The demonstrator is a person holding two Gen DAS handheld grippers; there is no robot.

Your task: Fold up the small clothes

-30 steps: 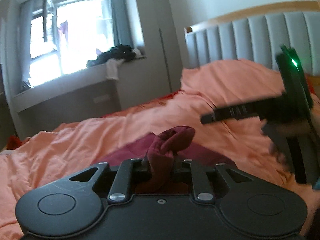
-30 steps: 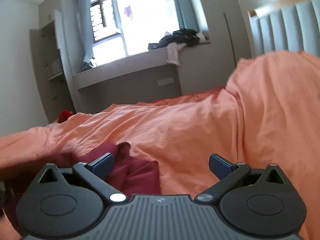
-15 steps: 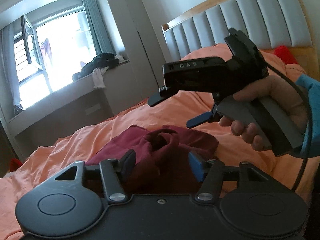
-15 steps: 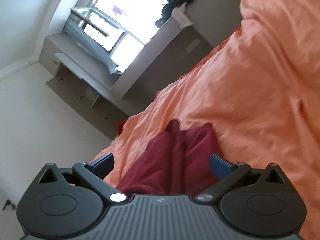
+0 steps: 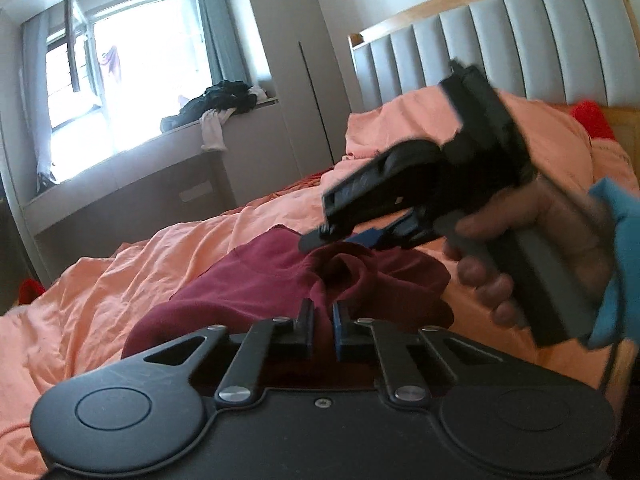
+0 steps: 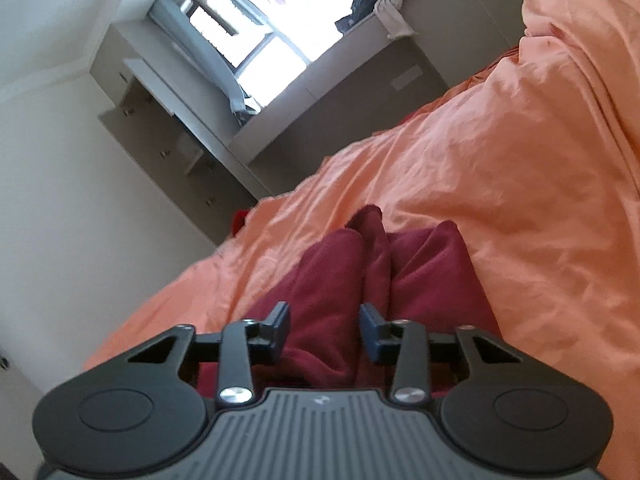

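Note:
A maroon garment (image 5: 256, 280) lies crumpled on the orange bedcover (image 5: 120, 280). My left gripper (image 5: 323, 320) is closing, and its narrow gap pinches a raised fold of the garment. In the same view a hand (image 5: 500, 220) in a blue sleeve holds my right gripper (image 5: 340, 238), blurred, just above the garment's far side. In the right wrist view the right gripper (image 6: 325, 322) is closing over the maroon garment (image 6: 432, 272). A ridge of cloth sits between its fingers, and I see no clear pinch.
A grey padded headboard (image 5: 520, 40) with a wooden frame rises behind the bed, with a red item (image 5: 588, 116) beside it. A pile of dark and white clothes (image 5: 220, 100) sits on the window ledge. A grey cabinet (image 6: 168, 148) stands left of the bed.
The left jaws let go of the fold, opened, then closed on it again. The right gripper rolled, dropped to the garment from the right, and its wide jaws narrowed around a ridge of cloth.

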